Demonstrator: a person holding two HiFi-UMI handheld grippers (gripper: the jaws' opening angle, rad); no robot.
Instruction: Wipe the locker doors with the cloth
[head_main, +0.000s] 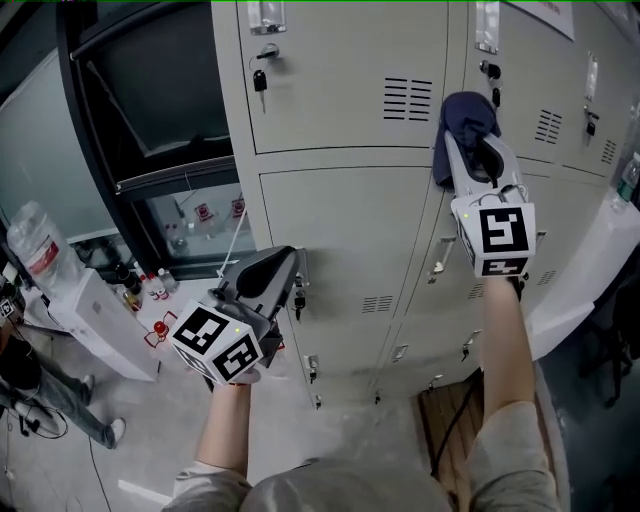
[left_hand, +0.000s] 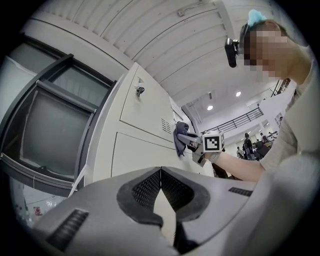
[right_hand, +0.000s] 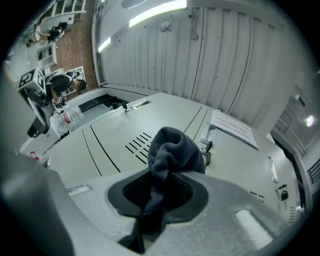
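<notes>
A bank of grey locker doors (head_main: 340, 90) fills the frame. The right gripper (head_main: 476, 148) reaches up to the upper door's right edge, just beside its vent slots (head_main: 407, 98), while the left gripper (head_main: 290, 262) hangs lower, jaws pressed together on nothing. The right jaws are clamped on a bunched dark blue cloth (head_main: 465, 118) that juts past the tips along the gripper's long axis and appears to touch the door, with the unwiped face to its left, so the right hand is nearer.
</notes>
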